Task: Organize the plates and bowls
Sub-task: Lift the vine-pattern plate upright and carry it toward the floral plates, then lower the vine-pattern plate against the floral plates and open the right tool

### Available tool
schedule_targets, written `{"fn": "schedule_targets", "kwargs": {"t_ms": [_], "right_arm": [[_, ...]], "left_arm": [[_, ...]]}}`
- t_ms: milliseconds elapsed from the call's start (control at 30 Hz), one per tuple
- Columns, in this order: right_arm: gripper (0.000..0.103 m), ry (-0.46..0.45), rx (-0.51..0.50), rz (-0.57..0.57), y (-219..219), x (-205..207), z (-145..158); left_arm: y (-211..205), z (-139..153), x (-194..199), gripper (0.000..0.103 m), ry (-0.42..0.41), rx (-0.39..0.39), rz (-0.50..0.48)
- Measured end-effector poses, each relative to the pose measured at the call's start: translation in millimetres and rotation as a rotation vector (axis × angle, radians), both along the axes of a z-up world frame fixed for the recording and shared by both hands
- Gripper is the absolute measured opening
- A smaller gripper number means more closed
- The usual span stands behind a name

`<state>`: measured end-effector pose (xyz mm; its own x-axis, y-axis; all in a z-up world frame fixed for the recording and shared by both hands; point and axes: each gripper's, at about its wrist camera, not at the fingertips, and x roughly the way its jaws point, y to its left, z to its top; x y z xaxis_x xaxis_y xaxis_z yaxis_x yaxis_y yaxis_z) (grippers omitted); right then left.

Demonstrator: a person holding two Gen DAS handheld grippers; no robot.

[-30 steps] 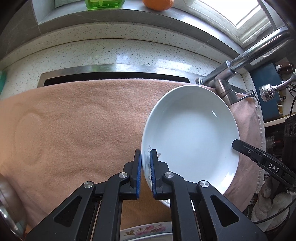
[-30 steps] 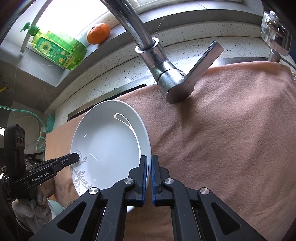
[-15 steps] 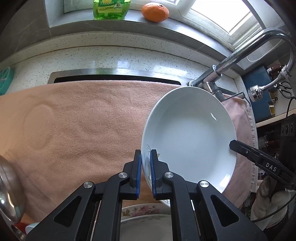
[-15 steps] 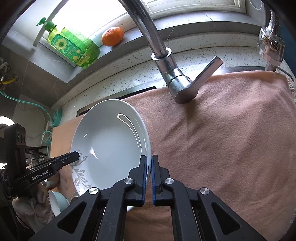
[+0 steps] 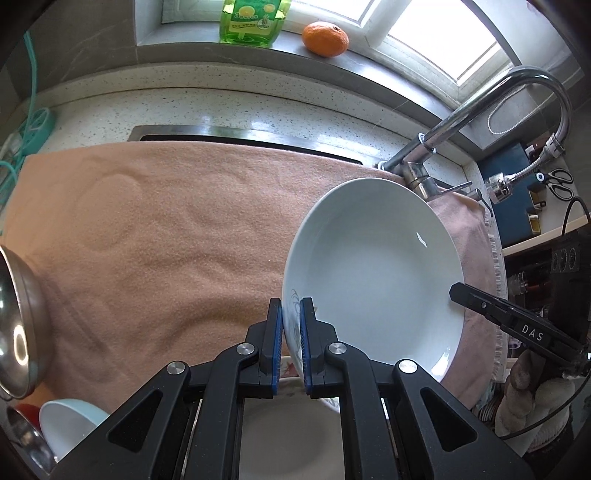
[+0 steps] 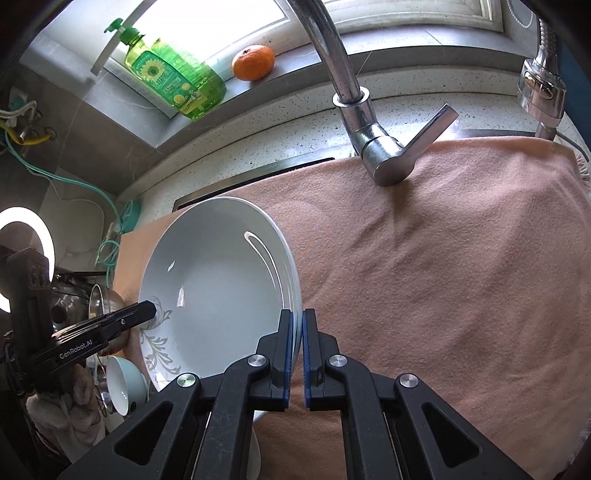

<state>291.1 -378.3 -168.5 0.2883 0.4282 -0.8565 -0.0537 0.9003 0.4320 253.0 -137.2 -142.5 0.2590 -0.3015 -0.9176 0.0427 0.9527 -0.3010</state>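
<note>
Over the peach towel [image 5: 166, 236] by the faucet [image 6: 373, 144], both grippers [image 5: 291, 339] [image 6: 298, 350] pinch one white plate's [image 5: 373, 266] opposite rims, unplaced, bowls [image 5: 70, 424] awaiting sorting.

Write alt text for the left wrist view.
The left tool clamps the near rim of a white plate held above a pink towel, with the right tool gripping the opposite rim. A faucet, soap bottle and orange sit behind.

"DAS" marks the right gripper [image 5: 453, 291]; "GenRobot.AI" the left gripper [image 6: 150, 309].
</note>
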Motion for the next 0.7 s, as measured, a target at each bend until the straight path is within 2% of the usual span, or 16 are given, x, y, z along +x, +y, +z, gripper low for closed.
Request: {"fn": "schedule_targets", "kwargs": {"t_ms": [700], "right_arm": [[0.005,0.015,0.012,0.14,53,-49,-4]], "left_arm": [[51,-4,-76,0.007,0.008,-0.029,0.137]]}}
